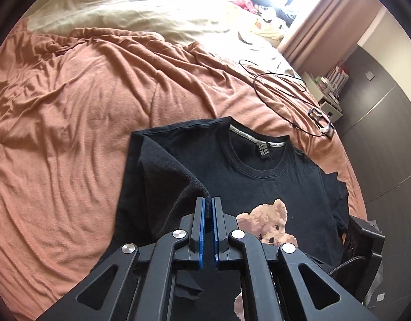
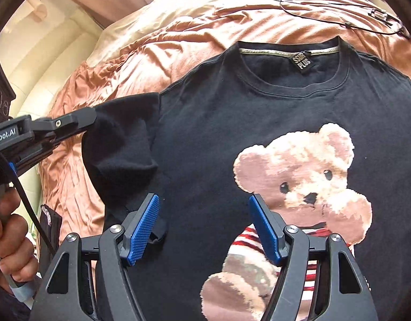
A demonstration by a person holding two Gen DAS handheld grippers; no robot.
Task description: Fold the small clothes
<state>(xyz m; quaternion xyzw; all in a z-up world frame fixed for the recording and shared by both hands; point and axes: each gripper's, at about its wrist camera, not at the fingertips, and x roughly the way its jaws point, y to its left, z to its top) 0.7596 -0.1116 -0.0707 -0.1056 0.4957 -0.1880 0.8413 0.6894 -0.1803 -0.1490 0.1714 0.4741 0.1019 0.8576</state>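
The right gripper (image 2: 204,206) hangs with its blue pads apart over the black cotton T-shirt with a bear print (image 2: 259,123), nothing between them. The shirt lies flat on the wrinkled salmon-pink bed cover (image 1: 72,107), its long axis running away, collar at the far end. The left gripper (image 1: 208,200) is clamped on its lifted sleeve (image 2: 125,139). The hem is cut off.

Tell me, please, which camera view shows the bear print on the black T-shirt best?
The right wrist view: the bear print shows head to striped body there. The left wrist view catches only its head, the left claw hiding the rest.
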